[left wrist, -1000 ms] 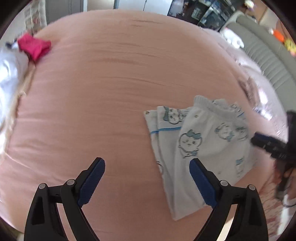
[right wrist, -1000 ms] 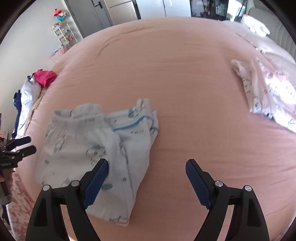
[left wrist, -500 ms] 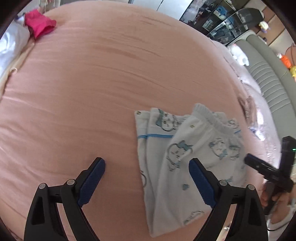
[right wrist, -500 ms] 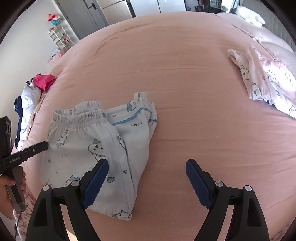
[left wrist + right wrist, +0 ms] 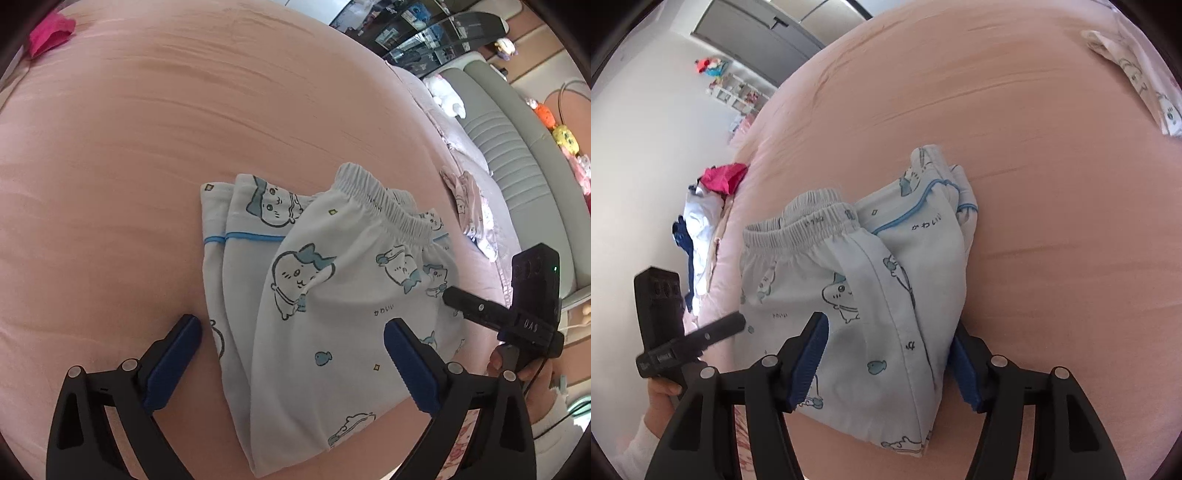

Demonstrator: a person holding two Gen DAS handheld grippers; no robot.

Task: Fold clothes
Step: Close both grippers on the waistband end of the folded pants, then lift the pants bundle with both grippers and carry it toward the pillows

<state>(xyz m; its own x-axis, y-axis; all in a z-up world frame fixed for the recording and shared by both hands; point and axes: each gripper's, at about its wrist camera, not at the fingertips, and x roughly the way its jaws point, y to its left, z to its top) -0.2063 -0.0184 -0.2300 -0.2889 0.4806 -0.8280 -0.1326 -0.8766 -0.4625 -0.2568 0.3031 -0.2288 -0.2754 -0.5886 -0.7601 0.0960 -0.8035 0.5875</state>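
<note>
Pyjama trousers [image 5: 882,295] sit between right gripper's [image 5: 886,362] closing jaws — contact unclear — left gripper [image 5: 291,362] wide.

Bare pink bedsheet [image 5: 147,147] all around the folded pyjamas [image 5: 332,295].

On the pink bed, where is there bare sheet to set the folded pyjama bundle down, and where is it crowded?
Bare: the wide pink sheet beyond and beside the white pyjama bundle, up to the red garment. Crowded: the near edge, where both tools straddle the bundle, and the side with the pink pyjamas.
</note>
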